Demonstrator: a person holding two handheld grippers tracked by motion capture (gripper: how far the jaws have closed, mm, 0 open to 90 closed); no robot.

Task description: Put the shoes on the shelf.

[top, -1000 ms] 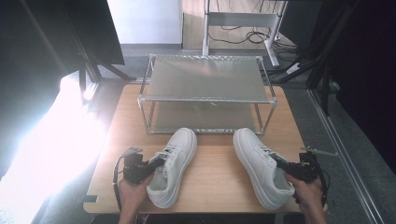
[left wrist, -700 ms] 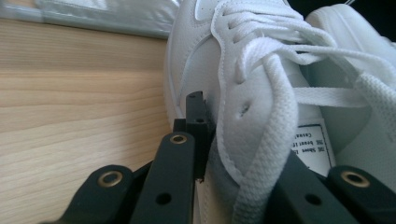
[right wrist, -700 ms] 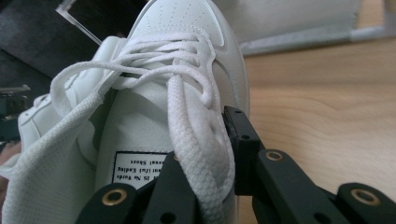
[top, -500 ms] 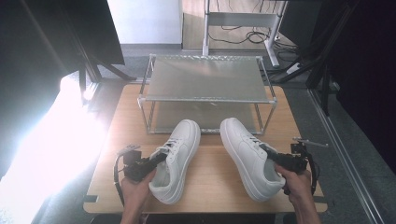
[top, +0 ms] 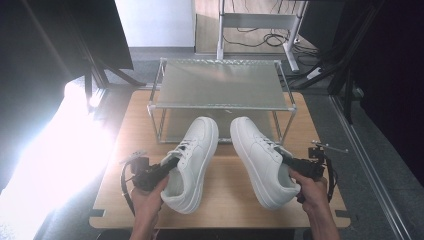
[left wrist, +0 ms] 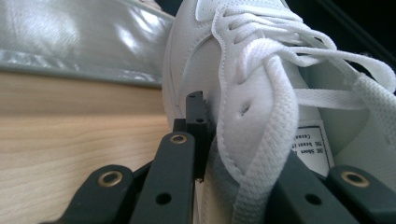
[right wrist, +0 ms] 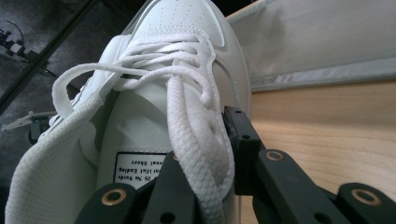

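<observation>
left tool clamped tight on the laced collar edge of the left white leather sneaker, one jaw outside the upper, the other tucked inside by the tongue. right tool likewise pinched shut on the lace side of the right white leather sneaker.

compared with a second ago, both shoes swung round and carried forward: toes then lay short of the rack and splayed apart, now point close together at the lower level of the silver wire-frame rack with two mesh shelves. heels apparently lifted off the pale wooden worktop, though hard to be sure from above. reads as the pair being lined up for sliding in under the top shelf, so the work looks roughly midway: gripped and aimed, not yet stowed.

in the left gripper view, white flat laces loose across the tongue, size label visible inside. in the right gripper view, the same loose laces, which could snag on the frame.

around: rack front posts flank the opening, both toes between them; top shelf rail low over the entry, the likeliest thing to catch the uppers. strong glare on the floor at left; cables and a desk frame beyond the rack, well apart.
</observation>
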